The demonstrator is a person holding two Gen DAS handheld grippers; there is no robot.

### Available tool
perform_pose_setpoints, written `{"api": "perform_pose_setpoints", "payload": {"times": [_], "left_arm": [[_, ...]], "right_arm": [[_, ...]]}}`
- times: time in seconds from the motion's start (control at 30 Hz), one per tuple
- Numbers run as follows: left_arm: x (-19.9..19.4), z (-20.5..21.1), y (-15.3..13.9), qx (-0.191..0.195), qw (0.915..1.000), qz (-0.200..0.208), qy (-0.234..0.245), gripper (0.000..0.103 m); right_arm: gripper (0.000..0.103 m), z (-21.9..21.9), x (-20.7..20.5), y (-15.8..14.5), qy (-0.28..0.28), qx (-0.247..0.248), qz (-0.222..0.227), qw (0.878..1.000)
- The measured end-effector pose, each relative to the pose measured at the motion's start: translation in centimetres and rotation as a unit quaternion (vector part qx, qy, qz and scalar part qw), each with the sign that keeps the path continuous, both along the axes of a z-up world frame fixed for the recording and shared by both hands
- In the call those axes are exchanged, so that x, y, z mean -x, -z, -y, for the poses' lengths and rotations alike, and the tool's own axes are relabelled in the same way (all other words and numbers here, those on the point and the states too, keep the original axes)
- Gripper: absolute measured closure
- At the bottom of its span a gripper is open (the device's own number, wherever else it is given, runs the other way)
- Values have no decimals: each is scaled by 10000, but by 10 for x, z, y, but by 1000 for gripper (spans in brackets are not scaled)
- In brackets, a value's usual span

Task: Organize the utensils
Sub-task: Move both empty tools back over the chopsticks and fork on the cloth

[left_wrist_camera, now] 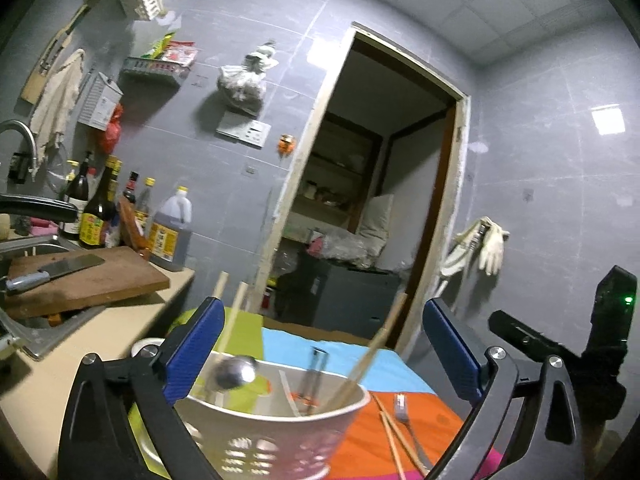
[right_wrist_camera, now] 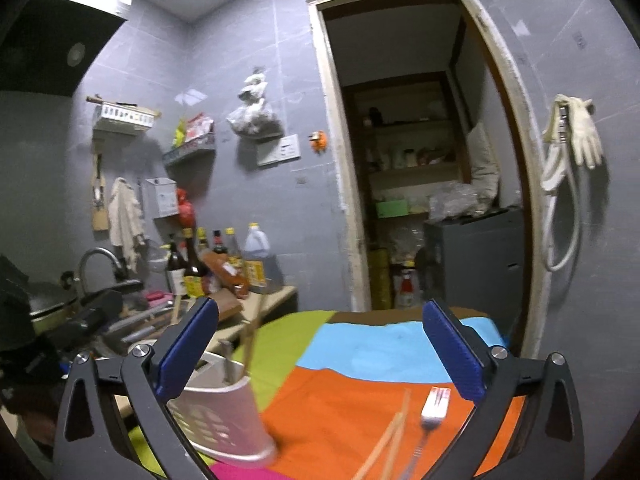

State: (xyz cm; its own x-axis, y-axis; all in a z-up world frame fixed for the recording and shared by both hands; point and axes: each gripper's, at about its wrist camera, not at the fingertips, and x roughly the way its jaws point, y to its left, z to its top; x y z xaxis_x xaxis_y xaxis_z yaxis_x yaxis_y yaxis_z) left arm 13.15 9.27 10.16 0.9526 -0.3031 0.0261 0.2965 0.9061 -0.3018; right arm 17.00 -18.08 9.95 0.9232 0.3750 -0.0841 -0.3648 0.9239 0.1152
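Both grippers stand wide and empty-handed over the table with its patchwork cloth (right_wrist_camera: 340, 408) of orange, blue and green. The left gripper (left_wrist_camera: 320, 348) looks straight across the white perforated plastic utensil holder (left_wrist_camera: 276, 432), where a steel ladle (left_wrist_camera: 234, 371) and wooden chopsticks already stand. Still loose on the orange patch lie a small steel fork (right_wrist_camera: 430, 412) and a pair of pale wooden chopsticks (right_wrist_camera: 390, 444), side by side, long axes running away from the person, the fork's tines at the far end, I think, given the blur. They sit low between the jaws of the right gripper (right_wrist_camera: 320, 352), plainly the nearer one
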Motion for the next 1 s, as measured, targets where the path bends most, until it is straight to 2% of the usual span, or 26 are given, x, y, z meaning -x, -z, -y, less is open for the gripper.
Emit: {"api": "perform_pose_setpoints", "payload": {"times": [0.27, 0.67, 1.0], "left_arm": [[7, 49, 5, -402, 9983, -228, 367, 5], [-4, 104, 28, -779, 9917, -863, 546, 5], [-36, 141, 56, -1232, 9724, -1875, 636, 8]], "right_arm": [[0, 33, 1, 11, 429, 313, -265, 9982], [0, 74, -9, 39, 800, 630, -821, 9914], [1, 92, -37, 64, 700, 747, -1623, 9814]]}}
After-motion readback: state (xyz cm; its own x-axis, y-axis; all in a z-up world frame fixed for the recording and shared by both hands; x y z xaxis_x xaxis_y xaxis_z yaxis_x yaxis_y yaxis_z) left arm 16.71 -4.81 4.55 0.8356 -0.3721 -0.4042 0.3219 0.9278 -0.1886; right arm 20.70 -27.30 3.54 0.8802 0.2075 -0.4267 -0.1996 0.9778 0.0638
